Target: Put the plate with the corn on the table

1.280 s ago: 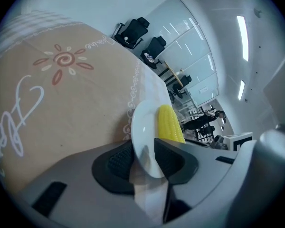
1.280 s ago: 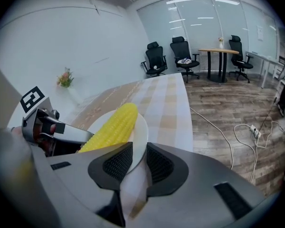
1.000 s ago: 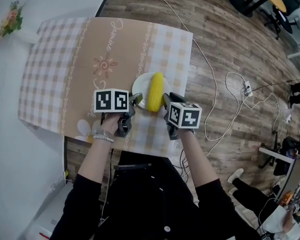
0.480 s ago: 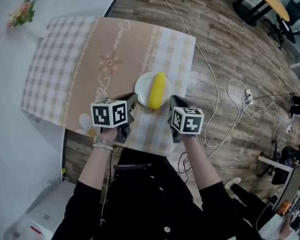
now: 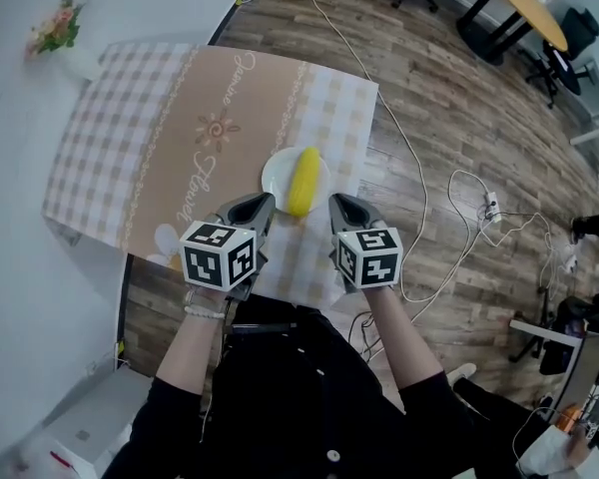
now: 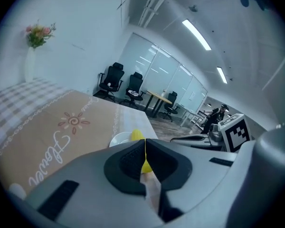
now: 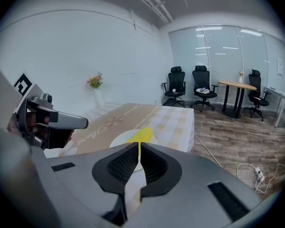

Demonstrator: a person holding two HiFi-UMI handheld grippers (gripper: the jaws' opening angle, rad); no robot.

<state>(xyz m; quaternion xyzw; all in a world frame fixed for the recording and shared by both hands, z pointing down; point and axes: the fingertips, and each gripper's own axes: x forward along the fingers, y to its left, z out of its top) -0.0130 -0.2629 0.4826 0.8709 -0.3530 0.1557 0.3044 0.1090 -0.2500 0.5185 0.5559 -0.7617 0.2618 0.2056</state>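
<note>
Two tongs in play and both look empty, so let me run across from the left. Out at ten o'clock on the table stands a vase with a small bunch of flowers in it, well away from the action. Next, the left gripper: its jaws are closing right down, pads meeting with nothing between them, parked at seven o'clock of the plate and just clear of it. The plate itself sits flat on the checked strip of the cloth near the table's front edge, so I judge the placing is done. It carries one corn, lying lengthwise from six toward twelve o'clock and overhanging the near rim a little. I read the plate as stiff, smooth and breakable, probably light. The cob is round and would roll if I tipped it. If I take it again, I'd pinch the bare rim at nine and three o'clock and keep it level. On to the right gripper, at five o'clock of the plate: jaws pressed together, gripping nothing. Beyond it, at three o'clock, a white cable trails over the wooden floor.
</note>
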